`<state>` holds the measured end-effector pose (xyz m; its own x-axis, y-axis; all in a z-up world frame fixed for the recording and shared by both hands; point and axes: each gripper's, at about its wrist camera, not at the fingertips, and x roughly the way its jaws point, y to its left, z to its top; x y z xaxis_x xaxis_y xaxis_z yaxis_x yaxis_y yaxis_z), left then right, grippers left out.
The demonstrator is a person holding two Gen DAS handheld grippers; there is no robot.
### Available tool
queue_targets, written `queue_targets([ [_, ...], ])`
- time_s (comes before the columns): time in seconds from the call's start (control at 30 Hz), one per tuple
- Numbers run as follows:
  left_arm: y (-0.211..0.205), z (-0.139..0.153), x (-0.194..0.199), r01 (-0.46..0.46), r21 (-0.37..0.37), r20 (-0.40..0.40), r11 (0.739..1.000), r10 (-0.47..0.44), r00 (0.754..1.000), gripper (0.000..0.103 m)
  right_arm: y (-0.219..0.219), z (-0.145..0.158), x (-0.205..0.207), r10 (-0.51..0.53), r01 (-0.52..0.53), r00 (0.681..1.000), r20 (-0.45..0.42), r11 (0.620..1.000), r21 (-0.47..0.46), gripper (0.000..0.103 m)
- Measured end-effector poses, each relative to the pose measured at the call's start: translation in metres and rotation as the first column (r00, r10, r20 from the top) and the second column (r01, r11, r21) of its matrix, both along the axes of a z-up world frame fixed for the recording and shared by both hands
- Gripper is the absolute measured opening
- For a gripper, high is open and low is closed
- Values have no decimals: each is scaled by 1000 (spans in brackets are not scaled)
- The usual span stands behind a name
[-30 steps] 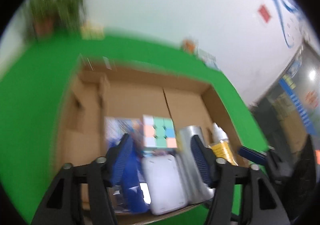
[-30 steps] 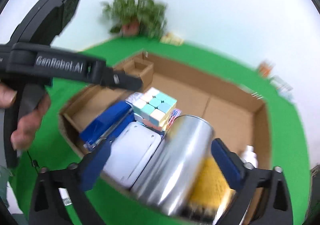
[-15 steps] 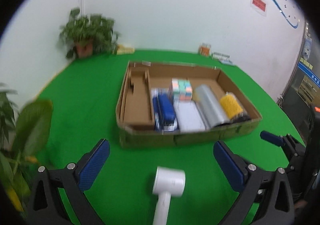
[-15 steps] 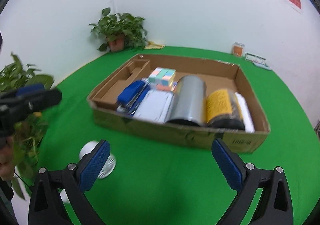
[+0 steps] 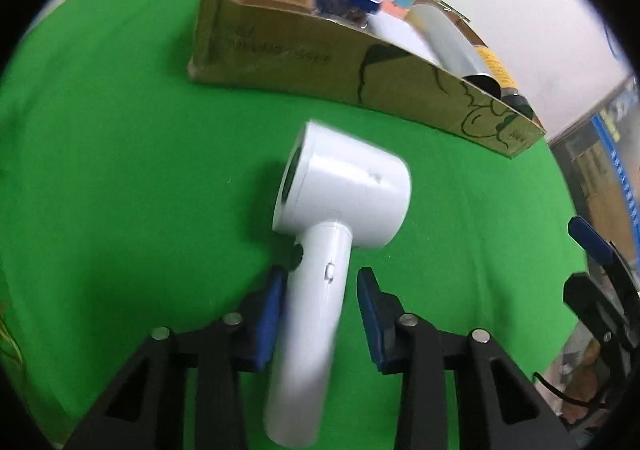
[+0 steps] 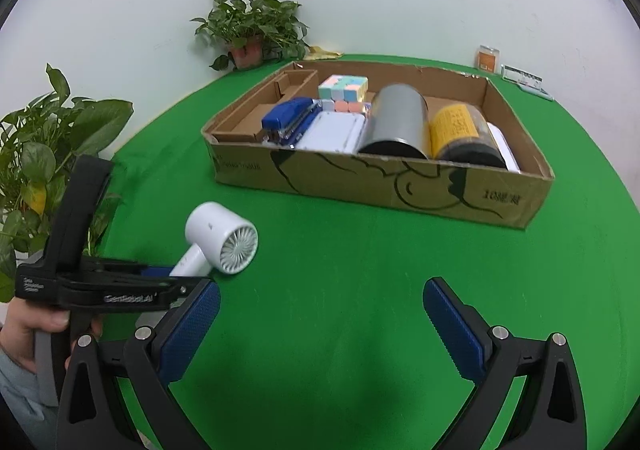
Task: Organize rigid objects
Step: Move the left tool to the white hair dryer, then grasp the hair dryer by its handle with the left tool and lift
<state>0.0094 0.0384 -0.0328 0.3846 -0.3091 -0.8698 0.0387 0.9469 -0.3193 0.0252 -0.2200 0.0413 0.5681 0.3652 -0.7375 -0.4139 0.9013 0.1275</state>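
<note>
The left gripper's (image 5: 320,314) blue-padded fingers (image 5: 267,320), just narrowed, straddle the handle of the white plastic hair dryer (image 5: 340,202); the left pad touches, the right shows a gap. The dryer lies on the green desk (image 6: 360,290) in front of the shallow cardboard box (image 6: 380,178). The right gripper's (image 6: 320,330) fingers stand wide, empty, also before the box.

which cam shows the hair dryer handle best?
Left wrist: the hair dryer fills the frame, its handle running between the left gripper fingers, slightly blurred. Right wrist shows mostly the head and rear grille; the gripper hides most of the handle.
</note>
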Motion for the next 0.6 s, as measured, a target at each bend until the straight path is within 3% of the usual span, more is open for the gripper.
queue_targets([
  [0.2, -43, 1, 1, 73, -101, -75, 992, -80, 994, 27, -16, -10, -6, -26, 27, 999, -43, 999, 22, 102],
  [0.3, -74, -5, 2, 129, -187, -100, 974, -149, 984, 27, -30, -10, -13, -37, 37, 999, -22, 999, 10, 102],
  [0.4, -85, -5, 5, 116, -255, -116, 960, -149, 982, 28, -46, -10, -19, -43, 43, 999, -27, 998, 37, 102],
  [0.5, -84, -3, 6, 100, -360, -113, 927, -150, 982, 39, -54, -14, -25, -22, 24, 999, -36, 999, 42, 101],
  [0.6, -81, 2, 5, 92, -370, -101, 925, -138, 985, 54, -55, -23, -30, 11, -5, 997, -83, 998, 70, 101],
])
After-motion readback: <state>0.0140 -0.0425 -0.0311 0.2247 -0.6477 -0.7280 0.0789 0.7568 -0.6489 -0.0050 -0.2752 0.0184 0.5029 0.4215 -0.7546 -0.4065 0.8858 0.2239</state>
